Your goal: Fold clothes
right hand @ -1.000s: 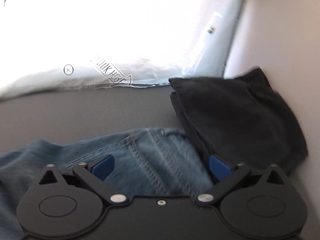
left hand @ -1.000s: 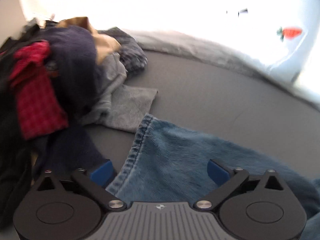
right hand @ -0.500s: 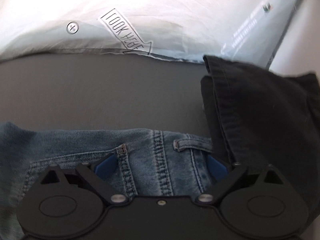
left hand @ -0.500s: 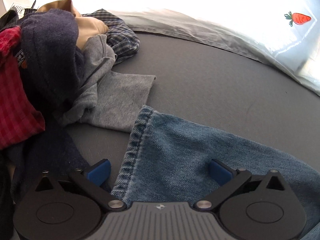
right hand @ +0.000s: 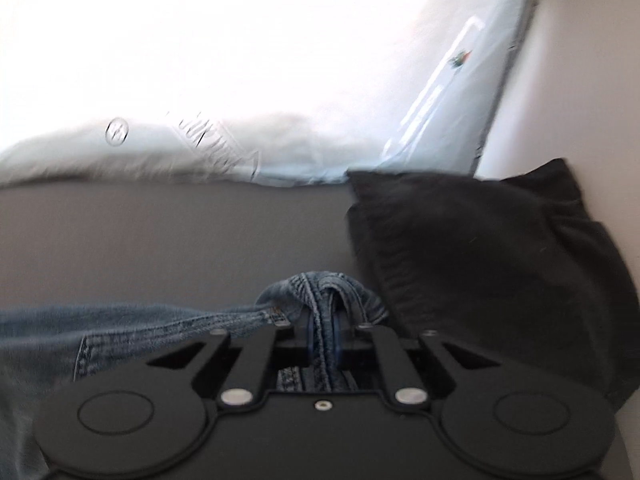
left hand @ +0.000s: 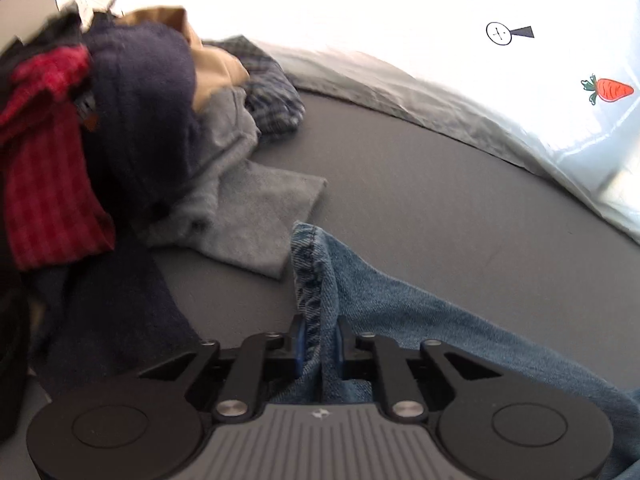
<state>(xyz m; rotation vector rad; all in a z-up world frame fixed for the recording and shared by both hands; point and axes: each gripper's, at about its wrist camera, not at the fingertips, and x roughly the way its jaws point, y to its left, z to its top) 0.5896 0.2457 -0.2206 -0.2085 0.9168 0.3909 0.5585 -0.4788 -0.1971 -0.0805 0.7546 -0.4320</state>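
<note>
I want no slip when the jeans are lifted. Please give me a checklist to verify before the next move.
1. Left tongs shut on the jeans at the hem, having just closed: ok.
2. Right tongs shut on the bunched denim, having just closed: ok.
3. Grey tabletop ahead free for laying out: ok.
4. Clothes pile apart from the jeans: ok, the grey garment lies near.
5. Black folded garment apart from the jeans: cannot tell.
</note>
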